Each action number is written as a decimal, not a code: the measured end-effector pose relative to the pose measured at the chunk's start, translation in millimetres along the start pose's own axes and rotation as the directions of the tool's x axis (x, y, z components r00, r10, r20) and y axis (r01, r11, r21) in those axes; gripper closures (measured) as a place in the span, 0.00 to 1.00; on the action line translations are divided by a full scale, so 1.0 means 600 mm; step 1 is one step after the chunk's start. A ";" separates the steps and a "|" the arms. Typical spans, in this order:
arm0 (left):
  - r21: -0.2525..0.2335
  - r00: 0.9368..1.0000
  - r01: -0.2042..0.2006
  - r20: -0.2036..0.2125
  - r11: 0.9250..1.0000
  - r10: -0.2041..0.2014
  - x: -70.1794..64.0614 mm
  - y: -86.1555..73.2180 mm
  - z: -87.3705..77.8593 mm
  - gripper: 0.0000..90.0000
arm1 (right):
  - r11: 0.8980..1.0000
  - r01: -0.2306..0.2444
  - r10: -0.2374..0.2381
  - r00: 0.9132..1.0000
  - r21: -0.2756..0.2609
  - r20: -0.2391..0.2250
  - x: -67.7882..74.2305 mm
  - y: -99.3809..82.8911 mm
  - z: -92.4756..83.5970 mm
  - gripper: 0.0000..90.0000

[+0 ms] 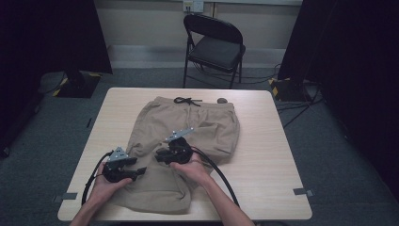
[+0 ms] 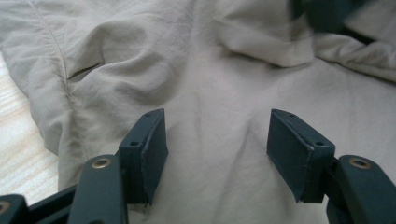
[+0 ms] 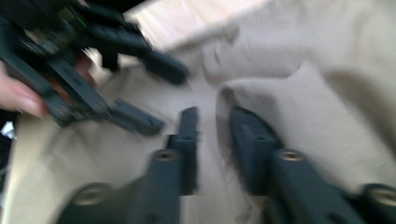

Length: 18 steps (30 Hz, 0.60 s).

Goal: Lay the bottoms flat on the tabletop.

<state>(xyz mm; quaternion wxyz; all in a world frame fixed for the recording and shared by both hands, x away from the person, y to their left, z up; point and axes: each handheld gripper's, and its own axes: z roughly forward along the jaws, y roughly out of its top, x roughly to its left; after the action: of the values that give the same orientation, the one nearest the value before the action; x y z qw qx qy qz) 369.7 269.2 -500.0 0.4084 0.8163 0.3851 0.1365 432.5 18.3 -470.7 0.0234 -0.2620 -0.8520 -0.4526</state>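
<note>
Left gripper (image 2: 212, 154) hangs spread over the beige trousers (image 1: 188, 127); right gripper (image 3: 215, 140) pinches a fabric fold (image 3: 224, 100) just beside it.

Black folding chair (image 1: 214, 47) beyond table's (image 1: 277, 160) far edge; cables (image 1: 301, 106) on floor.

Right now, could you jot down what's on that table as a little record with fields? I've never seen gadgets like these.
Surface: light wooden table
Garment: beige drawstring trousers, partly folded, waistband at the far side
Drawstring: dark cord, tied at the waistband
Left gripper: jaws wide apart, over the cloth, holding nothing
Right gripper: jaws nearly closed around a raised fold of cloth; view blurred
Behind table: black folding chair
</note>
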 end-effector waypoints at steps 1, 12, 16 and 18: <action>0.004 1.000 0.002 0.001 1.000 -0.002 -0.001 0.001 -0.001 0.42 | 1.000 0.000 0.000 1.000 0.011 0.010 0.000 -0.003 0.002 0.74; -0.149 0.988 0.031 0.152 0.988 -0.008 -0.043 0.059 -0.029 0.64 | 0.991 -0.005 0.009 1.000 -0.133 0.029 0.007 -0.033 -0.117 0.75; -0.108 0.971 0.061 0.235 0.992 -0.034 -0.052 0.082 -0.003 0.63 | 0.995 -0.031 0.037 0.997 -0.099 0.065 -0.002 -0.078 -0.153 0.79; -0.091 0.980 0.039 0.199 0.995 -0.020 -0.057 0.094 0.013 0.60 | 0.996 -0.034 0.040 0.996 -0.079 0.083 -0.002 -0.097 -0.164 0.78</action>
<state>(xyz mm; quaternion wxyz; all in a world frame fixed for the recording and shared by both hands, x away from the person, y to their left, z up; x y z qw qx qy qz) 380.2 218.5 -458.6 0.4847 0.7998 0.3478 0.0668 387.1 -85.6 -457.1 -0.0145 -0.2973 -0.8291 -0.4733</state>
